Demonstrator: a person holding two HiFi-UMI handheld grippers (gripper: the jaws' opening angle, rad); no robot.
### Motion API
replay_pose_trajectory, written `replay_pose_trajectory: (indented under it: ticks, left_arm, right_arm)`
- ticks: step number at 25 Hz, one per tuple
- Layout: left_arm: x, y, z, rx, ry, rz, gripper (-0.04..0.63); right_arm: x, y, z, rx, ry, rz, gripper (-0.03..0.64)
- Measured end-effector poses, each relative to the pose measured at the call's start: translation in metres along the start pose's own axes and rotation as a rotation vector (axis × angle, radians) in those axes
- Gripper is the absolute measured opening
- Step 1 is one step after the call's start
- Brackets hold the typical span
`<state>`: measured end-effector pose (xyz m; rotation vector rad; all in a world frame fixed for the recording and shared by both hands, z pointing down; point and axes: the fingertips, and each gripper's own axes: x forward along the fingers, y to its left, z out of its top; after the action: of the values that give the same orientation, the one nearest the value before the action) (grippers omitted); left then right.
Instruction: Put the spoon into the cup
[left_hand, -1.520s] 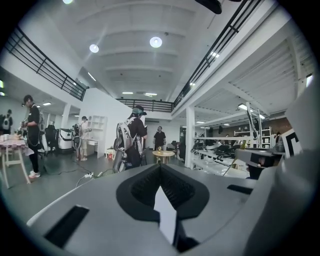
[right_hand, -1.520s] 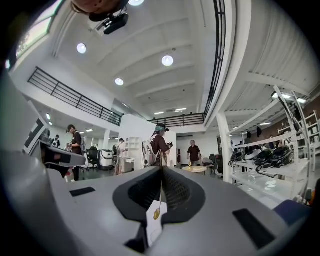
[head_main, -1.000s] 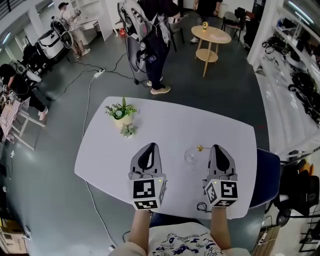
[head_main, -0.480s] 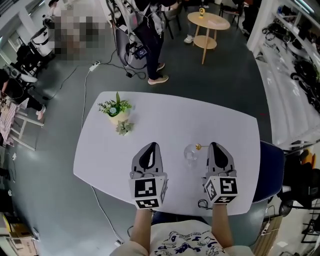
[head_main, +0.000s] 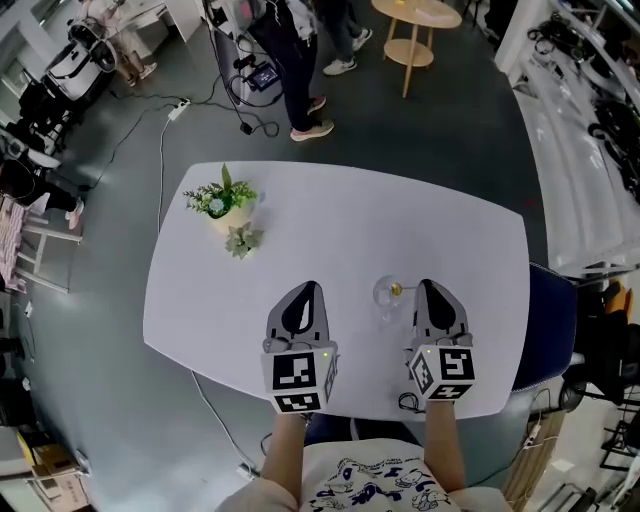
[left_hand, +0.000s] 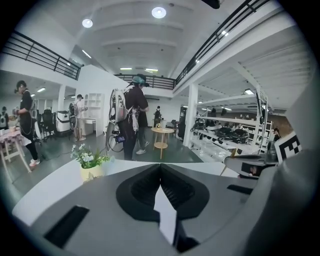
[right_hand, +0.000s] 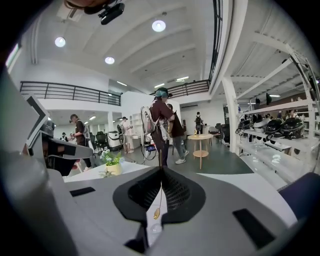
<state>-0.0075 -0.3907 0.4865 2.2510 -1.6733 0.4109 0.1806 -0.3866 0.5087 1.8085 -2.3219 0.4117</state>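
Observation:
A clear glass cup stands on the white table between my two grippers. My right gripper is shut on the thin handle of a gold spoon, whose bowl reaches left to the cup's right rim. In the right gripper view the spoon hangs in the slit under the right gripper. My left gripper hovers left of the cup, shut with nothing in it; the left gripper view shows the left gripper with jaws meeting.
A small potted plant stands at the table's far left, with a green sprig beside it. A dark blue chair sits at the table's right edge. People and a round wooden side table are beyond the table.
Both grippers have sunk toward the table, jaws still shut. The spoon's bowl has come closer to the cup's rim. The head view has tipped, so the table sits higher in the picture.

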Motion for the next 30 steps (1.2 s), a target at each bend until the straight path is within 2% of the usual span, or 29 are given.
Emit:
replay_pose_trajectory:
  ticks: [19,30]
  left_arm:
    - [0.031,0.011,-0.054,-0.022,0.11,-0.034,0.014]
    - [0.031,0.022,-0.068,-0.034,0.14,-0.019,0.014]
  right_arm:
    - [0.044,0.008,-0.082,0.022,0.167,0.017,0.017]
    - [0.057,0.006,-0.097,0.007,0.191,0.004,0.018]
